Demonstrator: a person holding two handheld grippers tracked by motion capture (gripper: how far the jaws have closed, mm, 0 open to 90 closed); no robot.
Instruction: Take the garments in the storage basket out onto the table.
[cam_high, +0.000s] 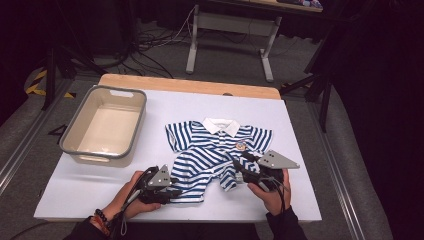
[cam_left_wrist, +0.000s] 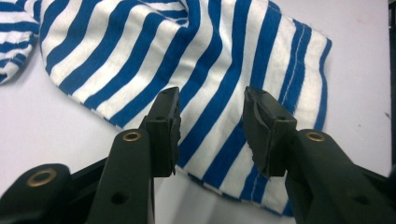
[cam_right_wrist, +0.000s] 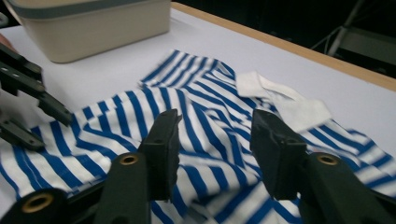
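Note:
A small blue-and-white striped polo shirt (cam_high: 215, 147) with a white collar (cam_high: 221, 125) lies on the white table top (cam_high: 75, 192), its lower half rumpled and folded up. My left gripper (cam_high: 176, 191) rests at the shirt's lower left hem. In the left gripper view this gripper (cam_left_wrist: 212, 100) stands open, its jaws apart over the striped hem (cam_left_wrist: 224, 56) without pinching it. My right gripper (cam_high: 241, 166) sits at the shirt's lower right side. The right gripper view shows that gripper (cam_right_wrist: 215, 119) open above the striped cloth (cam_right_wrist: 210, 100), with the left gripper's jaws at its left edge.
A beige bin with a grey rim (cam_high: 136, 112) stands empty at the back left, and its wall (cam_right_wrist: 93, 28) fills the upper left of the right gripper view. Behind the table's wooden far edge (cam_high: 190, 84) are floor cables and a table frame (cam_high: 192, 47).

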